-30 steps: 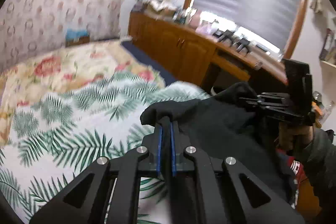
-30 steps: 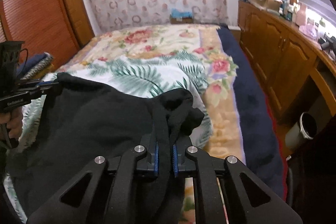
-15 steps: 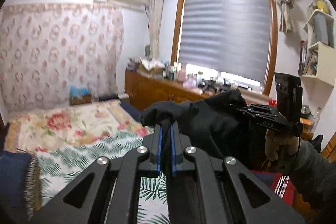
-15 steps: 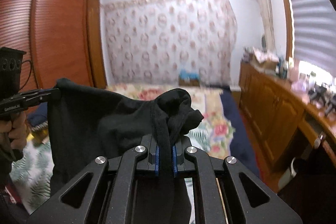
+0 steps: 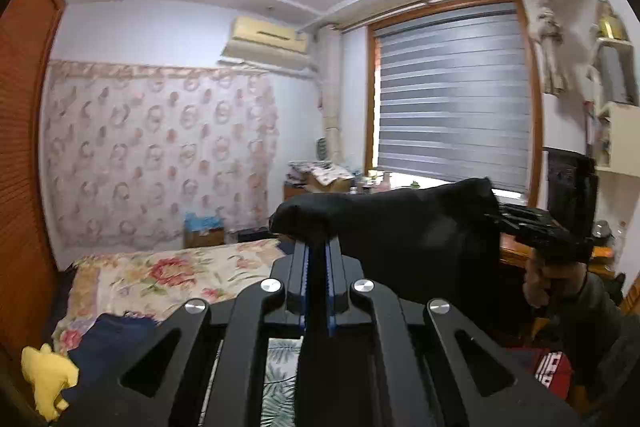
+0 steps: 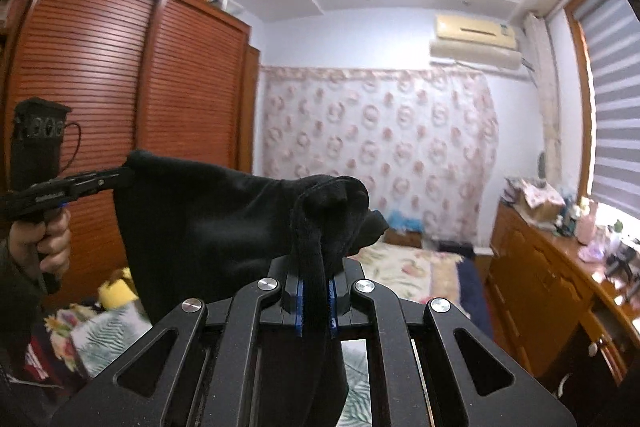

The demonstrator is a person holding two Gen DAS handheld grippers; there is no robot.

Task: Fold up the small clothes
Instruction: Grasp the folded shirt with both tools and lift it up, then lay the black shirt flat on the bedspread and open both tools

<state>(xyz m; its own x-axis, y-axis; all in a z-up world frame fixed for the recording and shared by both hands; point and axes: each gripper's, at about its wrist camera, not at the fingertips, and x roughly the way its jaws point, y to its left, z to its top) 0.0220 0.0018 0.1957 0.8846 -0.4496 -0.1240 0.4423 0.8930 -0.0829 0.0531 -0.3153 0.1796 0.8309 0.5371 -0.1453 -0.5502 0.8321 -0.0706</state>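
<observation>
Span between grippers: black garment (image 6: 224,223) hangs as a curtain from left gripper (image 5: 316,267) to right gripper (image 6: 316,291), closing the 12 o'clock path.
Below: floral bed (image 5: 160,275) lies under the cloth, open air between them.
9 o'clock: slatted wardrobe (image 6: 120,87) walls that side.
3 o'clock: wooden cabinet (image 6: 532,275) with a cluttered top.
7 o'clock: yellow item (image 5: 48,379) on dark fabric (image 5: 108,343).
Overhead: open to the ceiling.

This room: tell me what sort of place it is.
A home bedroom, most likely. A bed with a floral cover fills the floor, a tall louvred wooden wardrobe stands beside it, and an air conditioner hangs on the wall.
</observation>
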